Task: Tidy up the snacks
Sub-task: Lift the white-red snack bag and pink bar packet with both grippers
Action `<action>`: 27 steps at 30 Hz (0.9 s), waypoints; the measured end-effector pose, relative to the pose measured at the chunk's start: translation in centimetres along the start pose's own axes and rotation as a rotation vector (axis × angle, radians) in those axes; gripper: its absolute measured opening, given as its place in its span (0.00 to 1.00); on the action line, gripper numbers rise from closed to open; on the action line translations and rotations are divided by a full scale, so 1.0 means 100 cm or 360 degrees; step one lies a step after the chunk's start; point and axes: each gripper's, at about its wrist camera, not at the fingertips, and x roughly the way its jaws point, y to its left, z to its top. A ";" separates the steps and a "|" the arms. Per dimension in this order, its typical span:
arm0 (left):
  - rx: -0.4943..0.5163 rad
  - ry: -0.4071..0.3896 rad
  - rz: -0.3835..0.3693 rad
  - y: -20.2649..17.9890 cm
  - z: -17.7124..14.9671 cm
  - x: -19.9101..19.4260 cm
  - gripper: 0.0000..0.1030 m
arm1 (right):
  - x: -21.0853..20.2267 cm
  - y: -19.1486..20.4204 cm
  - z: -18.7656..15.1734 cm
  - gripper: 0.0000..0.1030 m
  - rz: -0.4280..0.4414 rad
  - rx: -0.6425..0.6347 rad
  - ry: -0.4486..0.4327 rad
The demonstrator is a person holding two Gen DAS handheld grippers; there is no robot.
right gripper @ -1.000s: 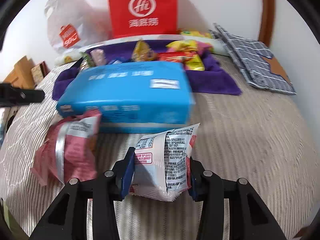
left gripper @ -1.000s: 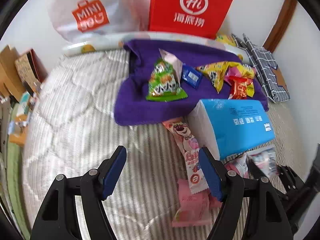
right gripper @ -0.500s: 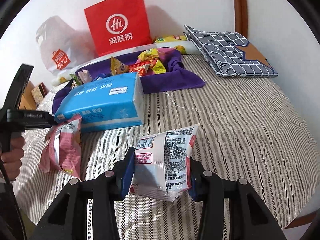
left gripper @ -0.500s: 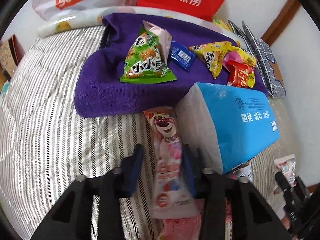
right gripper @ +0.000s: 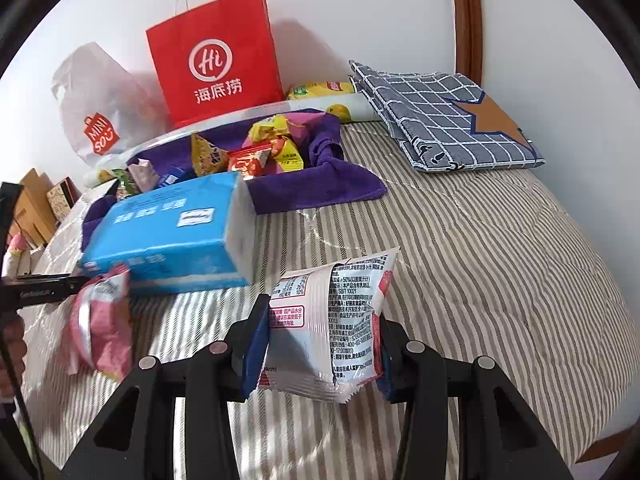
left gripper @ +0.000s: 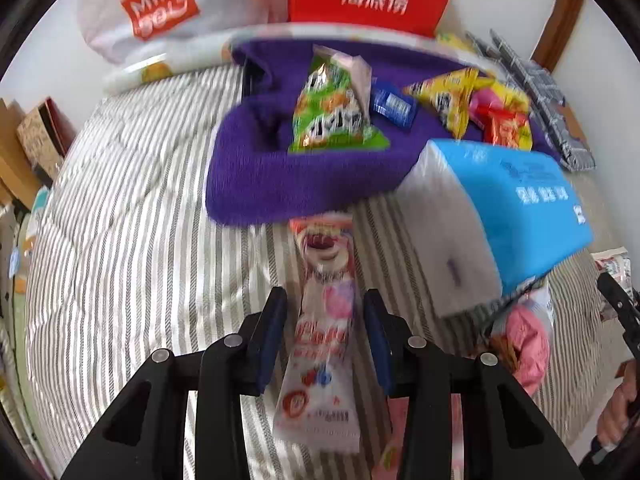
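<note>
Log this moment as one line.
left gripper: shut on pink bear snack | right gripper: shut on white packet | purple towel: holds snacks

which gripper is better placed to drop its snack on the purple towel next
Left, probably. The left gripper holds its pink snack packet just short of the purple towel; the right gripper sits farther back behind the blue tissue pack.
</note>
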 end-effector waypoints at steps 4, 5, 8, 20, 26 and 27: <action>0.0024 -0.0079 0.0071 0.000 -0.004 -0.001 0.21 | 0.014 -0.001 0.007 0.41 -0.0037 -0.0032 0.0026; 0.0027 -0.0089 0.0068 0.000 -0.005 -0.001 0.20 | 0.017 -0.001 0.009 0.41 -0.0052 -0.0044 0.0036; 0.0038 -0.0140 0.0100 -0.002 -0.010 -0.001 0.20 | 0.027 -0.003 0.014 0.41 -0.0115 -0.0081 0.0035; 0.0013 -0.0292 0.0125 -0.003 -0.019 -0.002 0.25 | 0.056 -0.011 0.021 0.44 -0.0071 -0.0053 0.0114; 0.0013 -0.0292 0.0111 -0.003 -0.020 -0.002 0.25 | 0.058 -0.007 0.020 0.47 -0.0078 -0.0086 0.0124; 0.0012 -0.0292 0.0110 -0.003 -0.020 -0.002 0.25 | 0.058 -0.006 0.019 0.47 -0.0083 -0.0095 0.0125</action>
